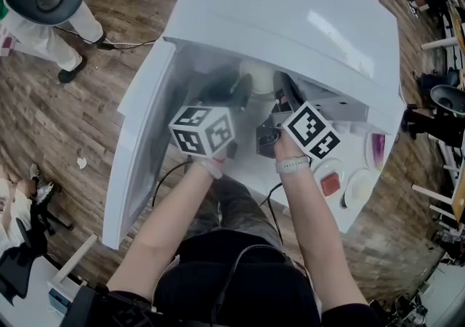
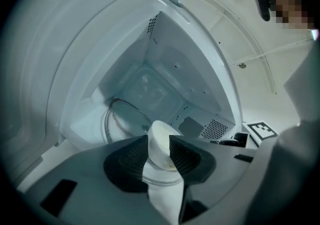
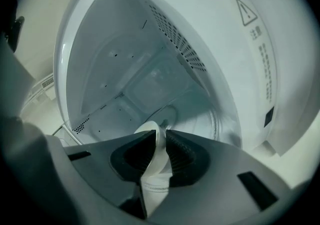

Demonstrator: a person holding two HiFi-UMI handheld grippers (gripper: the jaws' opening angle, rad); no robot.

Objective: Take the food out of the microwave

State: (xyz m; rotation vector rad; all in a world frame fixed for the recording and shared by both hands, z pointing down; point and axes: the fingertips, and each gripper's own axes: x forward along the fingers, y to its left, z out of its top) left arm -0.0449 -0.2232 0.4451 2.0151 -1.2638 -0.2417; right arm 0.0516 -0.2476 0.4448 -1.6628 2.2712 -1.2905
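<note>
— So, where is the bowl found, and how is it to be handled?

— It is seen inside the microwave, just within the open front of the cavity, with a tool at either side. It is judged to be stiff, smooth and therefore slippery at the pads. It could break if knocked against the microwave's frame, and it may be hot and weighted by food that is not shown. The rim is best taken at two opposite sides.

— And how are the tools set?

— The right tool is set narrow, clamped on the thin rim. The left tool is spread wide, with the bowl's wall between its pads but not judged to be squeezed.

— Which way is the bowl pointed?

— Its mouth is taken to face the microwave's ceiling. Since it is round, no long axis is offered, so it should be kept level when drawn out through the microwave's front.
</note>
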